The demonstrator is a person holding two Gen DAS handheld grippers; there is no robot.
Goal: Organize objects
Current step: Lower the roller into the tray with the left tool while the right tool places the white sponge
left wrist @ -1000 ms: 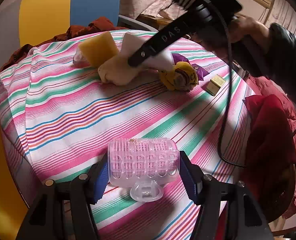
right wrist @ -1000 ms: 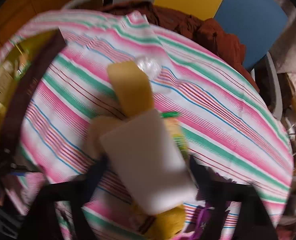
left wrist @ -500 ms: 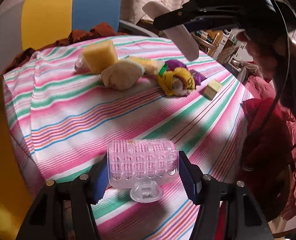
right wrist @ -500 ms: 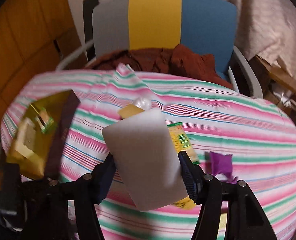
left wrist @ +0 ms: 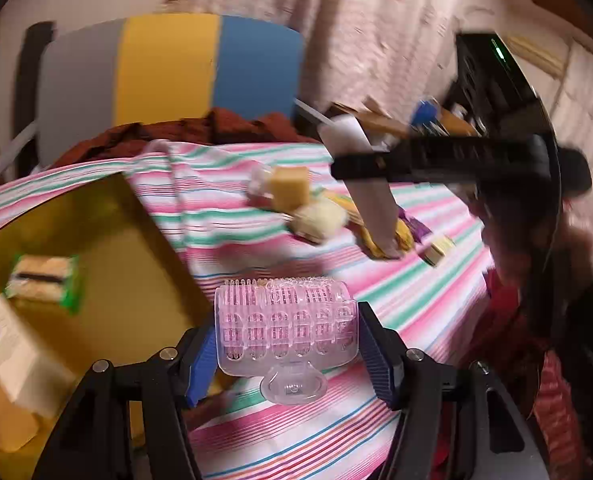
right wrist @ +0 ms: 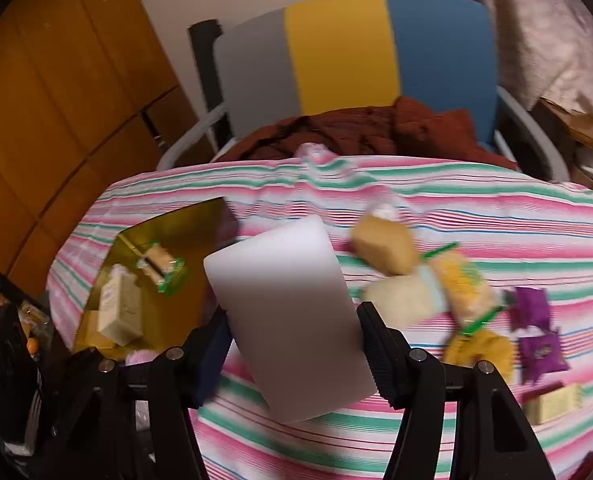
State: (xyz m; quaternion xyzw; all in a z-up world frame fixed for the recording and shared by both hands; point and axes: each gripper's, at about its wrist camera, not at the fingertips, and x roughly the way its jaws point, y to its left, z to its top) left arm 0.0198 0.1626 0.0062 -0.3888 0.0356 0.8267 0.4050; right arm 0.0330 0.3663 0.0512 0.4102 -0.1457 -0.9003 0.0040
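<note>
We carry one thing in each tool. The left tool (left wrist: 287, 340) is closed on one pink hair roller (left wrist: 285, 330), its long axis lying across between the two fingers. The right tool (right wrist: 296, 336) is closed on one white block (right wrist: 292, 316), held with its long axis pointing away from us and a little tilted. The gold tray (right wrist: 200, 220) lies to the left of both tools on the striped bench (right wrist: 496, 216), and the left tool is nearer to it. We judge that both things must travel leftward to it. In the tray we count three items, maybe more; the view is blurred. On the bench remain two sponges, one yellow packet, two purple wrappers and one small yellow box (right wrist: 556, 402)
</note>
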